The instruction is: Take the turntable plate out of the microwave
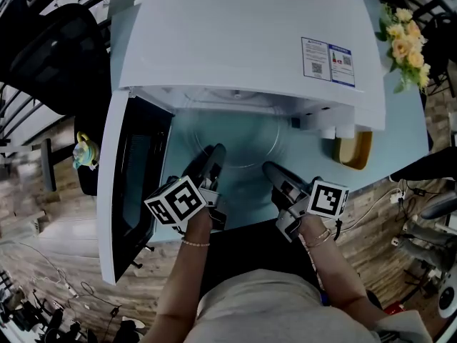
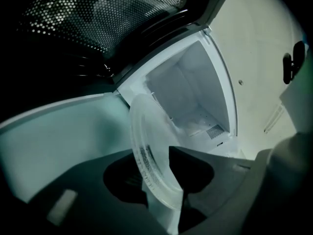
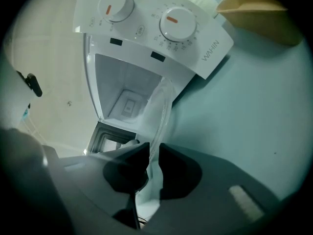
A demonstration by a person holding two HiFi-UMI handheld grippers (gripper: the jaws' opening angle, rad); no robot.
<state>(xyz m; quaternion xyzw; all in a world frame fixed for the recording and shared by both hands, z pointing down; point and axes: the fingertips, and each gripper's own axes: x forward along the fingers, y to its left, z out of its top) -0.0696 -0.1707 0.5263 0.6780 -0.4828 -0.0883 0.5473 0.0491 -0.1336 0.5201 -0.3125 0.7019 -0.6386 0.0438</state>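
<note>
Forearms [image 1: 189,277] of the person are reaching up from the bottom of the head view, each hand carrying a claw. Above them the microwave [image 1: 243,34] is sitting on the teal worktop [image 1: 400,131], its door [image 1: 136,177] standing open at left. The glass turntable plate [image 1: 243,145] is hanging at the mouth of the cavity [image 2: 190,92], centre frame. The left claw [image 1: 213,152] and right claw [image 1: 270,168] are each pinching its near rim. Lifting looks done; drawing the plate fully clear and setting it down is what is remaining.
</note>
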